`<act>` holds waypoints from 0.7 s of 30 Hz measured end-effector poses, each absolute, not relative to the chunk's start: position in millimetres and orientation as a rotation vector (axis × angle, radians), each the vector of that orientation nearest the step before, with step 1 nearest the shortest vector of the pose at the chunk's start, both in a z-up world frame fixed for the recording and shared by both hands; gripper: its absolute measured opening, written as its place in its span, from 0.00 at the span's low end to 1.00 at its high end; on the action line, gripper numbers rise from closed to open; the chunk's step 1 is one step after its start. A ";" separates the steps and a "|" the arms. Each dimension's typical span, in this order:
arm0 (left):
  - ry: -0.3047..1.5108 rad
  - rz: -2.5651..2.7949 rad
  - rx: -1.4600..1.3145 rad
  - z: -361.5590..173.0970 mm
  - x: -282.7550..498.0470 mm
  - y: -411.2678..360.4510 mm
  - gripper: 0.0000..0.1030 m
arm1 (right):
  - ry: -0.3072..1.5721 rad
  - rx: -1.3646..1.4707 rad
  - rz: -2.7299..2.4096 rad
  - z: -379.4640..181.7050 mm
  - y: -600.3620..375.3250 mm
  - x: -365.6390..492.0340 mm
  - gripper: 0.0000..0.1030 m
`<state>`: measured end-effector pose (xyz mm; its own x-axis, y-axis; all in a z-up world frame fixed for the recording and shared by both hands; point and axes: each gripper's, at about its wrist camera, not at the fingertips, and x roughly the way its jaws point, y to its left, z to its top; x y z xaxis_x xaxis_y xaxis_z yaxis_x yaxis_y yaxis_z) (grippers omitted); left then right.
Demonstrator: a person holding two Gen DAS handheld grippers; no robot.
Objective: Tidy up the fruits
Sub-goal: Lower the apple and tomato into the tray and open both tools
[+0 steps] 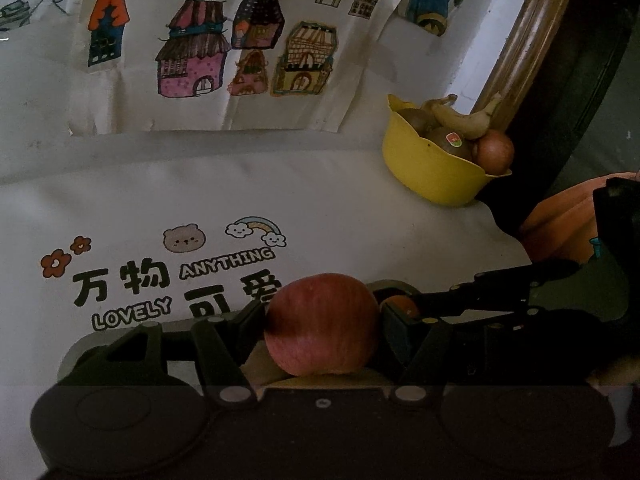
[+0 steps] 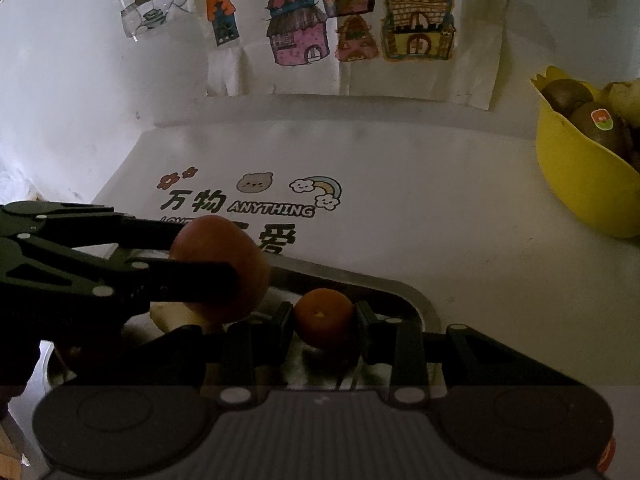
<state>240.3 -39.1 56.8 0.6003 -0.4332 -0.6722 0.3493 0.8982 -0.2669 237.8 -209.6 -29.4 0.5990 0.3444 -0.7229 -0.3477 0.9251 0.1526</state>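
Note:
My left gripper (image 1: 322, 326) is shut on a red apple (image 1: 322, 324) just above a metal tray (image 1: 400, 285). It also shows in the right wrist view (image 2: 224, 276), holding the apple (image 2: 224, 256) from the left. My right gripper (image 2: 324, 320) is shut on a small orange (image 2: 324, 318) over the tray (image 2: 416, 296). The orange (image 1: 400, 306) peeks out behind the apple in the left wrist view. A yellow bowl (image 1: 432, 172) at the far right holds kiwis (image 1: 448, 142), bananas (image 1: 464, 116) and a round reddish fruit (image 1: 496, 152).
A pale fruit piece (image 2: 176, 316) lies in the tray under the apple. The white cloth (image 1: 280, 192) with printed letters covers the table. Drawings of houses (image 1: 224, 48) hang on the wall behind. The bowl (image 2: 580, 184) stands near the table's right edge.

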 end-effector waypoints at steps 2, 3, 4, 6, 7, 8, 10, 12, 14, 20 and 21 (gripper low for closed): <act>0.808 -0.454 -0.114 57.0 239.4 -37.8 0.64 | 0.838 -0.004 0.400 -29.4 -209.7 238.0 0.36; 0.808 -0.454 -0.116 57.1 238.9 -37.3 0.64 | 0.836 -0.005 0.399 -29.4 -209.7 237.7 0.36; 0.808 -0.454 -0.117 57.0 238.6 -36.8 0.64 | 0.834 -0.007 0.399 -29.3 -209.4 237.4 0.36; 0.809 -0.453 -0.123 56.9 238.4 -35.5 0.64 | 0.832 -0.009 0.397 -28.9 -208.8 235.8 0.36; 0.810 -0.452 -0.127 56.6 238.3 -35.0 0.64 | 0.831 -0.011 0.397 -29.1 -208.2 235.0 0.36; 0.810 -0.451 -0.132 56.3 238.1 -34.3 0.64 | 0.830 -0.011 0.397 -29.2 -208.4 234.4 0.37; 0.808 -0.448 -0.140 55.9 237.5 -33.3 0.64 | 0.827 -0.006 0.398 -29.6 -208.9 233.4 0.39; 0.804 -0.445 -0.148 55.1 237.2 -33.0 0.64 | 0.821 -0.009 0.398 -30.4 -209.1 232.5 0.39; 0.797 -0.442 -0.161 53.8 236.0 -31.6 0.64 | 0.807 -0.024 0.396 -31.3 -207.9 230.3 0.40; 0.768 -0.426 -0.213 46.9 232.5 -25.9 0.64 | 0.759 -0.012 0.394 -33.7 -209.0 223.6 0.45; 0.764 -0.425 -0.222 45.9 232.2 -24.4 0.64 | 0.750 -0.004 0.395 -34.3 -210.2 221.6 0.49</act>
<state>232.2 -24.4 45.9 0.6432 -0.4489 -0.6203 0.2904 0.8926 -0.3448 221.6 -210.2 -34.3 0.6622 0.3477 -0.6638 -0.3504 0.9267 0.1358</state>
